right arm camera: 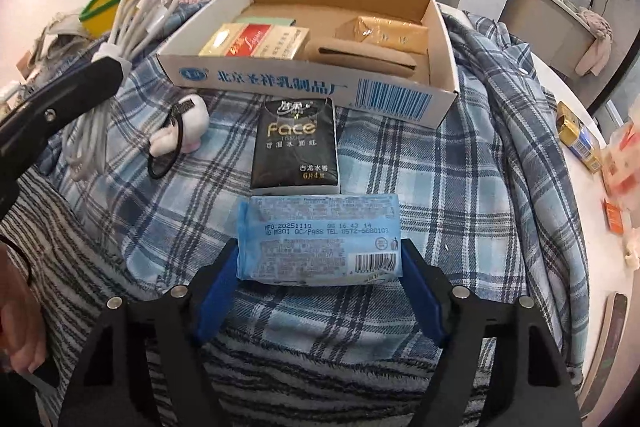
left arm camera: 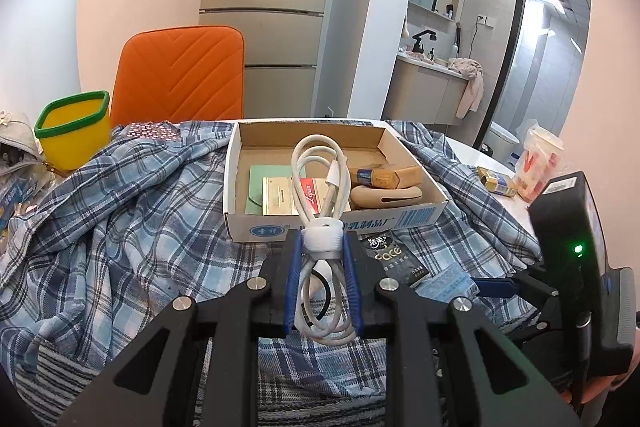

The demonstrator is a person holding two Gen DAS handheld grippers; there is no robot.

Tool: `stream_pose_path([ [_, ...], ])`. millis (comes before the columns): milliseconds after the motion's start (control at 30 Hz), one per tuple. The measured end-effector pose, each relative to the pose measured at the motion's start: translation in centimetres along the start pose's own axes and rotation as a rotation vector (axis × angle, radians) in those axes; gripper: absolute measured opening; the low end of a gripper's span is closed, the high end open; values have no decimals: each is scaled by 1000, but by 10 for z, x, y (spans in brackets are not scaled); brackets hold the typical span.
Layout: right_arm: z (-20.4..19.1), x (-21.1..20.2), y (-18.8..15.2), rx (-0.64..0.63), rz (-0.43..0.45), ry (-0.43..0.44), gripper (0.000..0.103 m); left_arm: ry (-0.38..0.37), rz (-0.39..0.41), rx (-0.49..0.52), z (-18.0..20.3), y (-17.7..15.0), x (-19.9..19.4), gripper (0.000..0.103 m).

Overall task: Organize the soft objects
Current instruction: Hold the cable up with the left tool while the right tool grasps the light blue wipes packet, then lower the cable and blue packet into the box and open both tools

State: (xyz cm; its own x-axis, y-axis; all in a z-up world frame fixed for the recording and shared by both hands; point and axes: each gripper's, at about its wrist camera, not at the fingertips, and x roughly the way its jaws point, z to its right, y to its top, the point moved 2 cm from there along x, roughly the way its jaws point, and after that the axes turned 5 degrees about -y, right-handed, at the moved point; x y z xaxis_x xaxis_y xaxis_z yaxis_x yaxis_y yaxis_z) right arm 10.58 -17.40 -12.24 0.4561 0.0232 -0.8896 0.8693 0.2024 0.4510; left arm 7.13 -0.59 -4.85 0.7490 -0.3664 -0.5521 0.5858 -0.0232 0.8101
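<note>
My left gripper (left arm camera: 322,245) is shut on a coiled white cable (left arm camera: 320,167), held above the plaid shirt just in front of the cardboard box (left arm camera: 340,225). From the right wrist view the cable (right arm camera: 136,11) hangs from the left gripper (right arm camera: 102,61) at the left. My right gripper (right arm camera: 318,263) has its blue pads on both ends of a light blue wet-wipe pack (right arm camera: 318,239) lying on the shirt. A black tissue pack (right arm camera: 296,145) lies between the wipes and the box (right arm camera: 304,87). A white plush hair tie (right arm camera: 180,135) lies left of it.
The box holds a red-and-gold packet (right arm camera: 256,41), a tan case (right arm camera: 360,57), a gold pack (right arm camera: 384,33) and a green card (left arm camera: 264,183). A yellow bin (left arm camera: 72,129) and orange chair (left arm camera: 180,71) stand behind. Small packs (right arm camera: 576,137) lie on the white table at right.
</note>
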Motion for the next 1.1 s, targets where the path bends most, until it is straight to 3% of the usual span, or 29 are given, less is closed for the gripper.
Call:
stream_pose_path([
  [133,5,-14,-2,17,56,10,78,4,24,21,5,0,-8,19],
  [267,11,-39,-2,30,131,20,78,38,106,68,12,6,-31,19],
  [367,20,-57,3,51,177,27,78,17,91,74,16,14,-37,19],
  [567,28,-102,32,83,279,18,78,42,169,88,20,44,-61,19],
  [800,29,-143,103,78,430,-2,78,63,237,154,27,103,-79,19],
  [933,37,-148,131,114,522,5,78,64,264,154,22,133,-63,19],
  [1100,42,-125,157,123,510,50,78,40,271,158,11,139,-25,19],
])
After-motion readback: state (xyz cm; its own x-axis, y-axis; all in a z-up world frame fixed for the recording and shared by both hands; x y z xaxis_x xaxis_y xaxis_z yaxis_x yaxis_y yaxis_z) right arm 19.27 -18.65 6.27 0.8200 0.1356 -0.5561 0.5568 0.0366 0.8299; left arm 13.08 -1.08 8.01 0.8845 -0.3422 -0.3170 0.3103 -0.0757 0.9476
